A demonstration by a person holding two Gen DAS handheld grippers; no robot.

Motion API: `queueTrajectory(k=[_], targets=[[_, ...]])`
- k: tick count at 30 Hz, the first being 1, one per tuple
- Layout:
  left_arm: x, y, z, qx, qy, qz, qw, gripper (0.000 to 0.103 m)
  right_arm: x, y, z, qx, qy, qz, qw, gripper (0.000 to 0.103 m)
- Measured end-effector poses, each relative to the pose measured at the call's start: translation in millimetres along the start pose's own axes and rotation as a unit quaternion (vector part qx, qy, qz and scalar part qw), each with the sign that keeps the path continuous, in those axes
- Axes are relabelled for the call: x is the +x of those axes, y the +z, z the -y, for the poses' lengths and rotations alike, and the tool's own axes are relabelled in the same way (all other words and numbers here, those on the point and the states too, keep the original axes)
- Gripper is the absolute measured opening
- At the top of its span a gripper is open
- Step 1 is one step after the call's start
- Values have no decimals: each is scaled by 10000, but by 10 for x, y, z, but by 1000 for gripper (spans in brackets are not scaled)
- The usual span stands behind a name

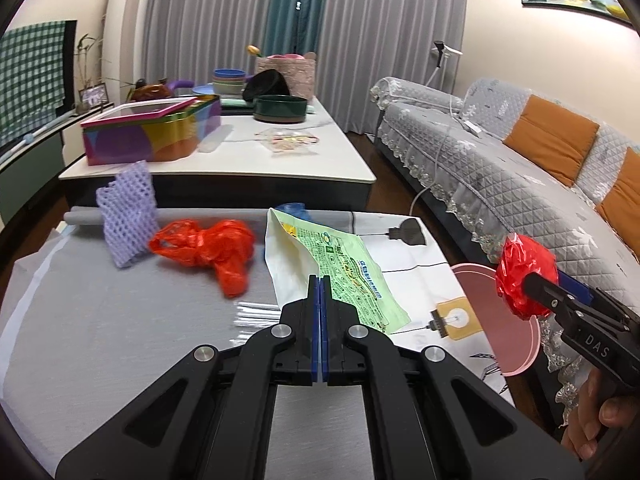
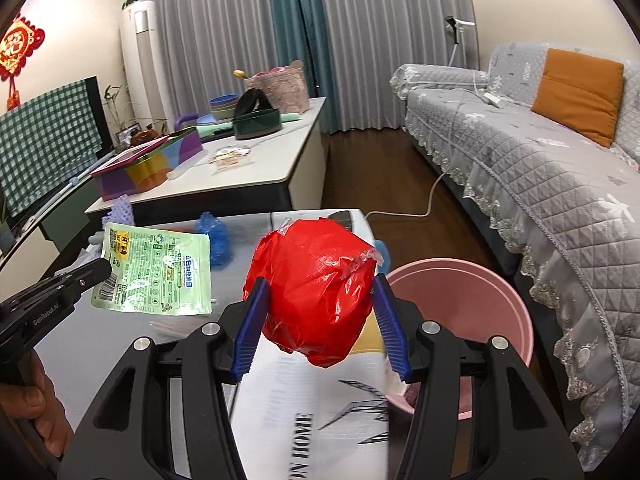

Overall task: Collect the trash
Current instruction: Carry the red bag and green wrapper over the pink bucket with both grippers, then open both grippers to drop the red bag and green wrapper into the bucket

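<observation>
My left gripper (image 1: 320, 280) is shut on the edge of a green printed pouch (image 1: 344, 256), which hangs lifted over the grey table (image 1: 100, 340). The right wrist view shows the same pouch (image 2: 160, 268) pinched at its corner by the left gripper (image 2: 102, 270). A crumpled red plastic ball (image 2: 316, 272) sits between the blue pads of my right gripper (image 2: 320, 280), which is shut on it. The ball (image 1: 524, 264) hangs near the table's right edge, beside the pink bin (image 2: 460, 308).
An orange-red plastic bag (image 1: 208, 248), a purple foam net (image 1: 128, 216), a blue crumpled bag (image 2: 214, 236) and clear plastic strips (image 1: 256, 314) lie on the table. A white table (image 1: 224, 152) with boxes and bowls stands behind. A grey sofa (image 2: 540, 184) runs along the right.
</observation>
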State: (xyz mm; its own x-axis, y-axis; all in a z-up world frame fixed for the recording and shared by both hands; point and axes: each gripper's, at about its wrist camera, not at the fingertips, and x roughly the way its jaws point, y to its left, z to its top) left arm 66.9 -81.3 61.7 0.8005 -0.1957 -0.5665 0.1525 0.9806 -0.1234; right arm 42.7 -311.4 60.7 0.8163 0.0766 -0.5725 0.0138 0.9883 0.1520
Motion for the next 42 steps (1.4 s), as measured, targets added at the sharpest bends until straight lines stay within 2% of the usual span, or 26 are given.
queueTrajectory(k=[22, 30, 42], targets=[[412, -50, 891, 419, -661, -97, 9969, 0, 36, -32, 889, 428, -781, 3, 9960, 53], [556, -75, 1157, 559, -924, -88, 9941, 0, 106, -26, 1141, 555, -951, -18, 9939, 53], [772, -171, 1555, 877, -1128, -168, 9896, 0, 283, -74, 1389, 667, -1039, -138, 9922, 53]])
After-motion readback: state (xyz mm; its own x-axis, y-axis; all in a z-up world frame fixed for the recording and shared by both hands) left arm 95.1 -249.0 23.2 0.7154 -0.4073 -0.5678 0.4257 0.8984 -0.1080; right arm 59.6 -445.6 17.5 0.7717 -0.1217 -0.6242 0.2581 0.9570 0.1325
